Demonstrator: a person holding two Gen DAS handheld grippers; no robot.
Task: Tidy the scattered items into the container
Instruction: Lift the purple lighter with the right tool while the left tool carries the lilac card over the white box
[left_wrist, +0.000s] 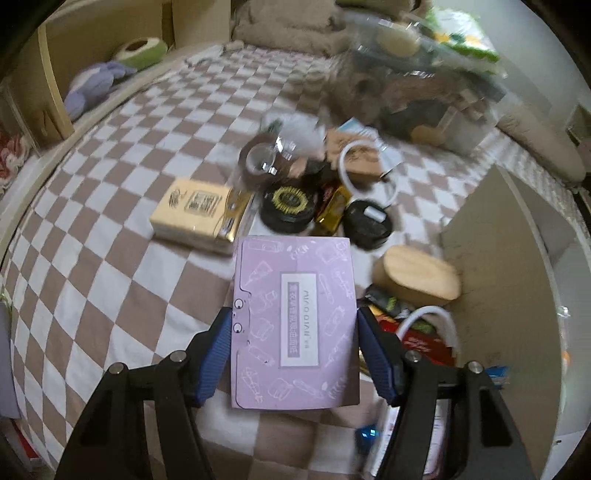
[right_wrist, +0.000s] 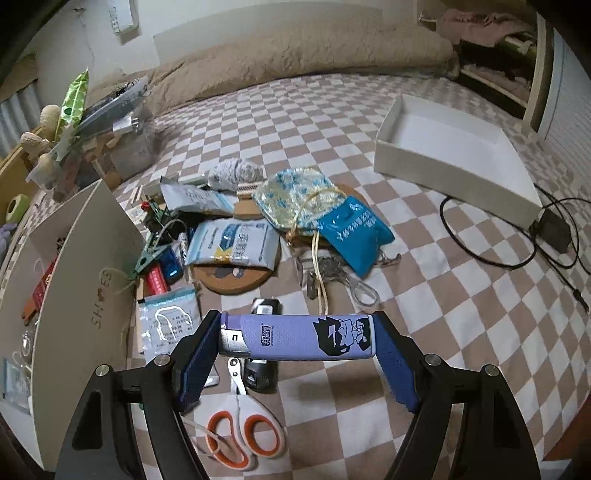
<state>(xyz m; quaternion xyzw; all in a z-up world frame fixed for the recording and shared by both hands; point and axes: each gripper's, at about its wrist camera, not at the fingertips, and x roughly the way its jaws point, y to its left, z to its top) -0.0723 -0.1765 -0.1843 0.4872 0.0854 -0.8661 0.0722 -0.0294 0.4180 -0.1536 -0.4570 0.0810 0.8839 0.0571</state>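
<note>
Checked bedspread (right_wrist: 424, 258), lighter (right_wrist: 295, 336) crosswise in right claw (right_wrist: 295, 354)

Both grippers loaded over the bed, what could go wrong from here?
1. The left gripper pinches the flat purple card pack only at its side edges; it may bow or pivot out.
2. The right gripper holds the purple lighter end to end, so a small tilt could pop it loose.
3. A drop lands among clutter such as the orange-handled scissors.

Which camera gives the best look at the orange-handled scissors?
The right wrist view: the orange-handled scissors lie on the checked bedspread, below the right gripper, handles fully visible. The left wrist view doesn't show them.
</note>
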